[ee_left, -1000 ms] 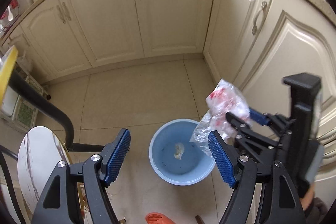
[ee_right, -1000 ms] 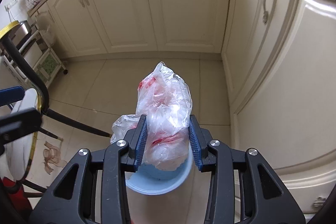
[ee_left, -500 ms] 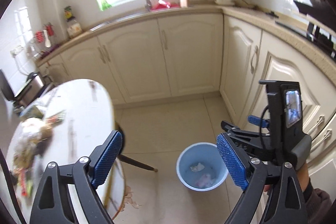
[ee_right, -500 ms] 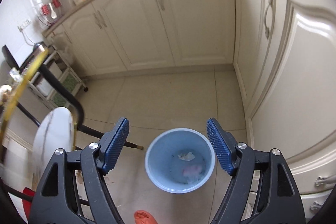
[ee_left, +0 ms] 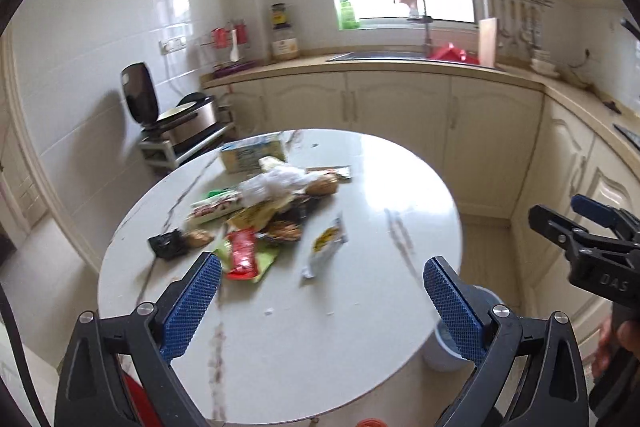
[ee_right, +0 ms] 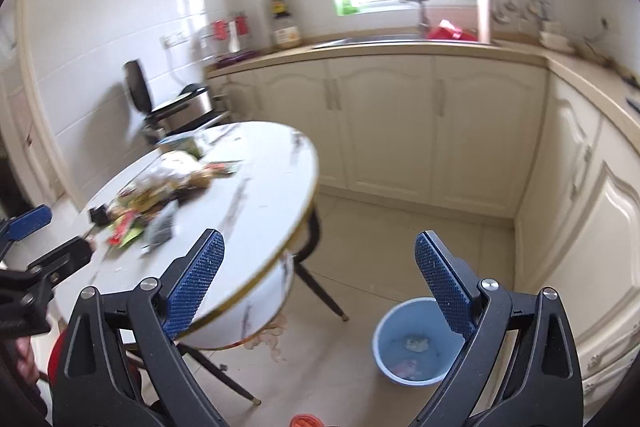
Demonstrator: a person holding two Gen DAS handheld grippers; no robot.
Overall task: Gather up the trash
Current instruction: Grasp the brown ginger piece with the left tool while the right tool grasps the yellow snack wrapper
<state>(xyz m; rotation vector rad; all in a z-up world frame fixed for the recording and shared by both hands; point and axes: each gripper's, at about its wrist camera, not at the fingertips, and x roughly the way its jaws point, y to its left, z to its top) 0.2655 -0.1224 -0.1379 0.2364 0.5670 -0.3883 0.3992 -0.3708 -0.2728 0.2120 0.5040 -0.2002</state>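
Pointing down at a slant over the round desk (ee_left: 360,327), the left hand-held gripper (ee_left: 322,301) has its jaws opening wide, with nothing between the blue pads (ee_left: 192,301); it is released and touches nothing. Beyond its tips, toward the desk's far left part, lies the trash pile (ee_left: 264,211): wrappers, a crumpled clear bag and a box at the far rim, all blurred. A red packet (ee_left: 242,253) at the pile's near edge lies with its long axis running away from the gripper. Just right of the pile, a white and yellow sachet (ee_left: 326,247) lies alone, its long axis tilted from near left to far right. Right of the desk, the blue bin (ee_right: 412,341) stands on the floor beside the corner cabinets, upright, mouth up, with a few scraps on its bottom.

Farther right, the right hand-held gripper (ee_right: 320,289) also slants downward, over the floor between desk and bin. Its jaws are opening as well, empty and released. A hand (ee_left: 618,343) grips its handle at the left view's right edge.
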